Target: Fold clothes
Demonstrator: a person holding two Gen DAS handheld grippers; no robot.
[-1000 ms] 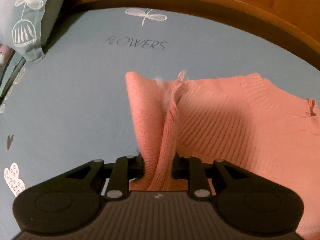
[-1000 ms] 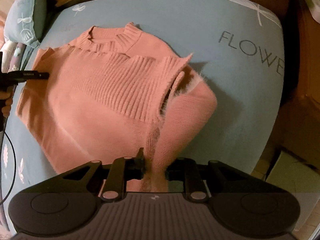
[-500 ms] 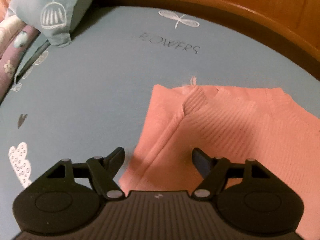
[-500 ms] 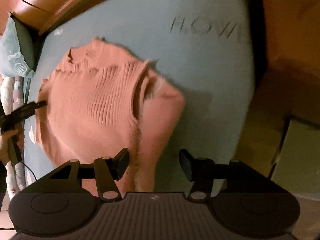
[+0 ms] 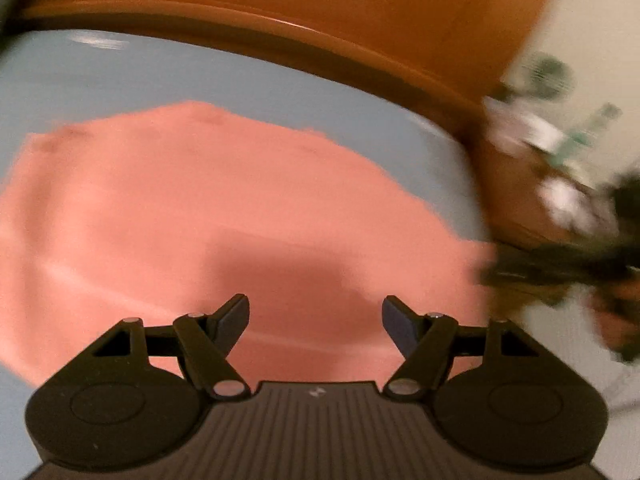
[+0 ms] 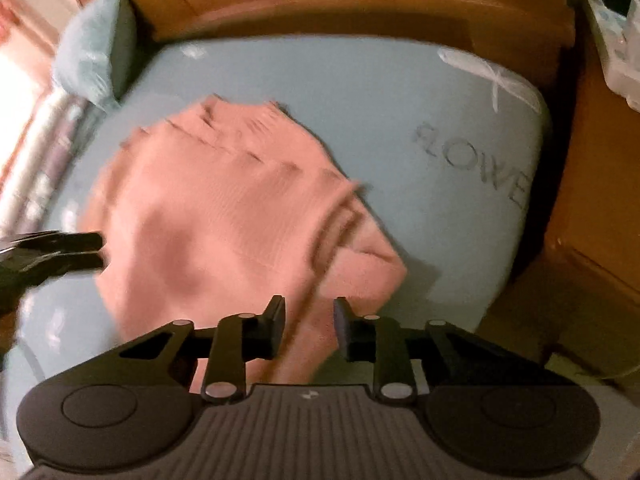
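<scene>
We see a bed (image 6: 400, 92) with a pale blue sheet (image 6: 420, 240) filling most of both views, a wooden frame (image 5: 280, 8) curving round its far side. On the sheet lies the pink sweater (image 6: 208, 216), spread fairly flat, collar toward the far edge and the side nearest the right tool turned in over the body, so we judge it partly folded. From collar to hem it runs away from us, and the hem end reaches down under the tools.

The left gripper (image 5: 316, 316) hangs over the lower body of the sweater with its jaws spread wide and nothing between them. The right gripper (image 6: 310, 328) sits at the near right edge, over the turned-in part, jaws parted by a narrower gap; pink cloth shows in that gap, but we judge it released, not pinched. Each tool is nearer its own side of the sweater, so a fold from hem toward collar would suit both at once.

A blue pillow (image 6: 96, 56) rests at the far left corner, well apart. Nothing lies on the sweater, though both views are blurred
</scene>
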